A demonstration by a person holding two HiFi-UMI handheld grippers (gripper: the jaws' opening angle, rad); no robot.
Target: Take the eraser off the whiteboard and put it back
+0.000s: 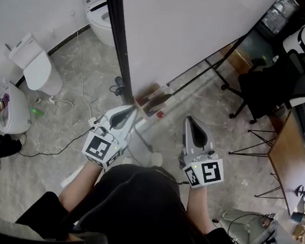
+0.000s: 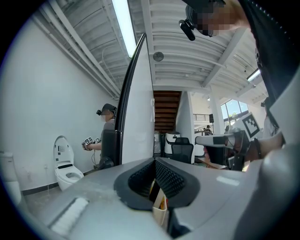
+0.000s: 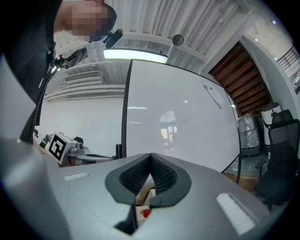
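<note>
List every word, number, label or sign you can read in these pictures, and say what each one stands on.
No words or numbers can be read anywhere.
On the cube of the left gripper: a black-and-white square marker, a pattern, not letters.
On the right gripper: the same kind of marker, no letters.
On the whiteboard: no writing that can be made out.

Whiteboard [image 1: 188,36]: large, with a plain white face and a black frame. It stands upright, seen from above in the head view and nearly edge-on in the left gripper view.
Face: glossy, mirroring the ceiling lights.
Eraser [image 3: 213,96]: probably the slim pale bar stuck high on the board's face, toward its right edge in the right gripper view. It is tilted, and too small to be sure of.
Tray [image 1: 150,99]: at the board's lower edge, holding small things, one of them red.
</note>
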